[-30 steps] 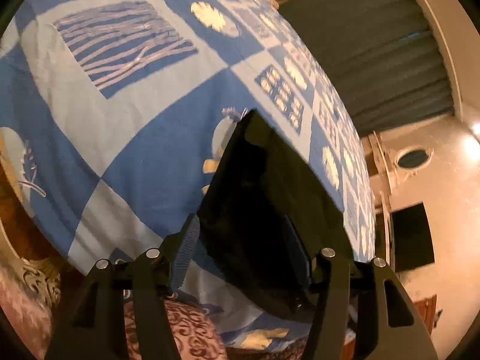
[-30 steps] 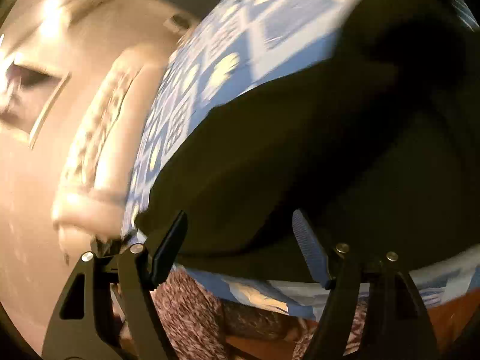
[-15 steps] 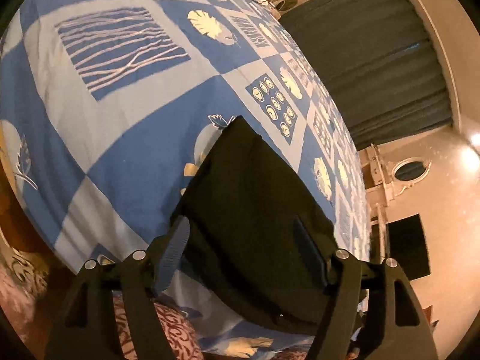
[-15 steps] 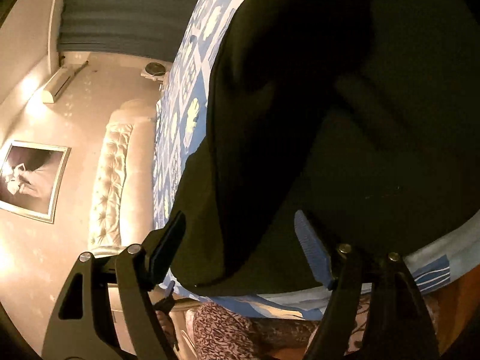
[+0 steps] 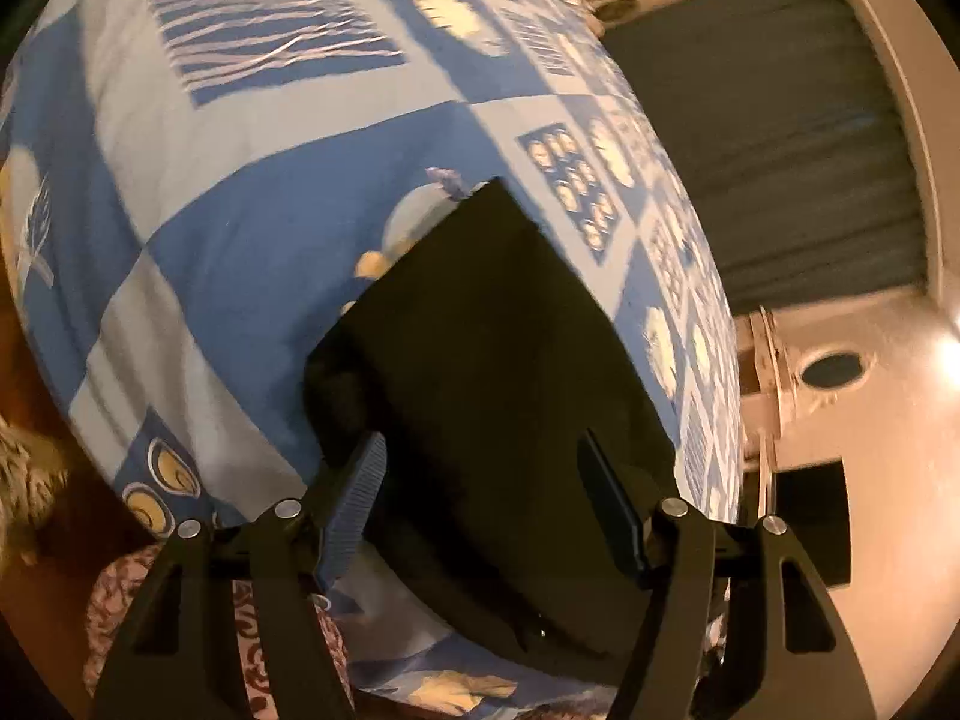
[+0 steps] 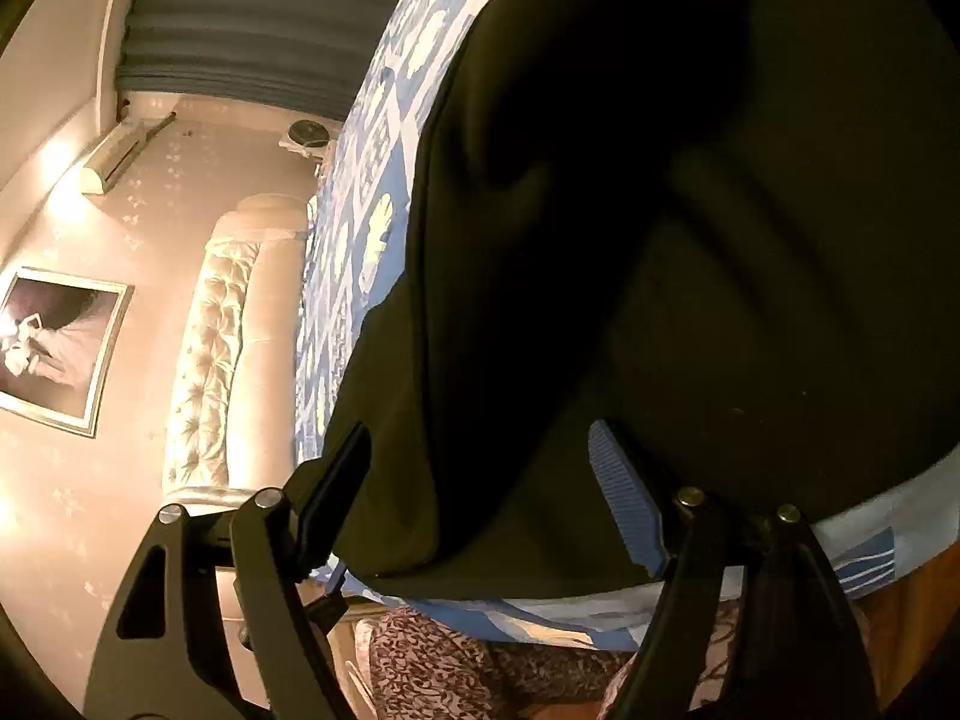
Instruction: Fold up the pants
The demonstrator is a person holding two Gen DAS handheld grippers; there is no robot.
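Since the earlier pictures, the left gripper (image 5: 480, 480) has come in closer and lower over the near end of the black pants (image 5: 498, 360), and its fingers (image 5: 354, 504), after widening, have just been closing a little, with the dark cloth showing between them. They stand apart, and no pad presses on the fabric. The right wrist view has rolled from a tilted, blurred look at the bed to a steadier one.

Folded into a dark, roughly rectangular stack, the pants lie on the blue and white patterned bedspread (image 5: 240, 228), at the bed's near edge, with one corner pointing toward the bed's middle. In the right wrist view the pants (image 6: 660, 240) fill most of the picture, with soft creases across their top layer, and reach the near edge of the bedspread (image 6: 870, 516).

The right gripper (image 6: 480, 480) hangs at that near edge with its fingers (image 6: 624, 498) wide apart, the hem of the pants between them but not pinched.

Beyond the bed stand a tufted cream headboard (image 6: 210, 348), a framed picture (image 6: 54, 348) on the wall, and a dark curtain (image 5: 768, 150).
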